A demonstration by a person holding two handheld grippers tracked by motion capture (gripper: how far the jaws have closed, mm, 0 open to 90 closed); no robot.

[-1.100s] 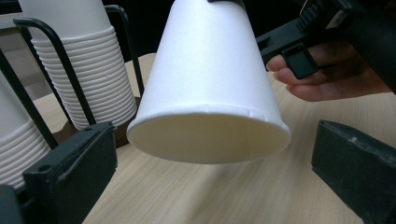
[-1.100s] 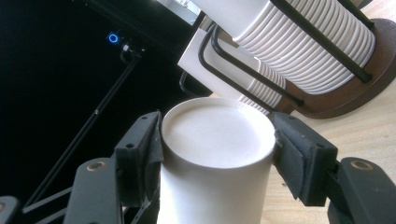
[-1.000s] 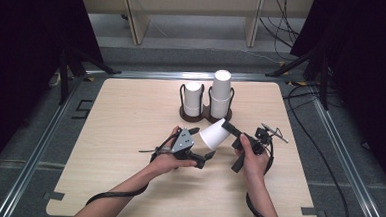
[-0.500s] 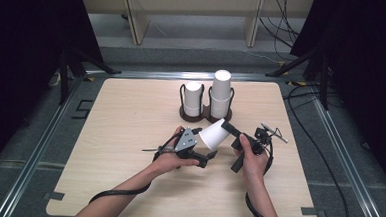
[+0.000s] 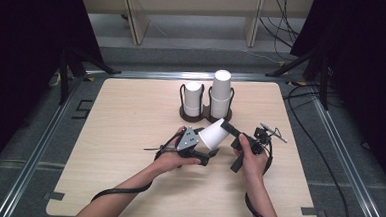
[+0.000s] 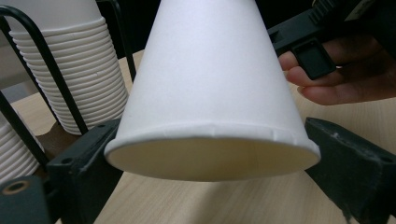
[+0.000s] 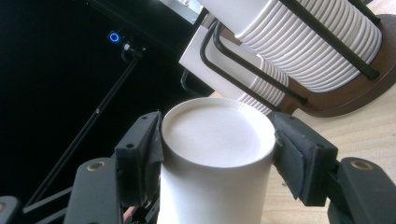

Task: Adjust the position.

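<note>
White paper cup (image 5: 213, 135) clamped between right gripper (image 5: 228, 132) jaws, left gripper (image 5: 202, 151) flanking rim

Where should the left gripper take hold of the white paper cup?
At the rolled rim of the white paper cup, jaws across the wide open end, coming from opposite the right gripper. The cup lies tilted, its closed base already clamped, and the rim stiffens the thin wall.

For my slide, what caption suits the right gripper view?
Right tool grips a white paper cup by its base, beside racked cup stacks.
</note>
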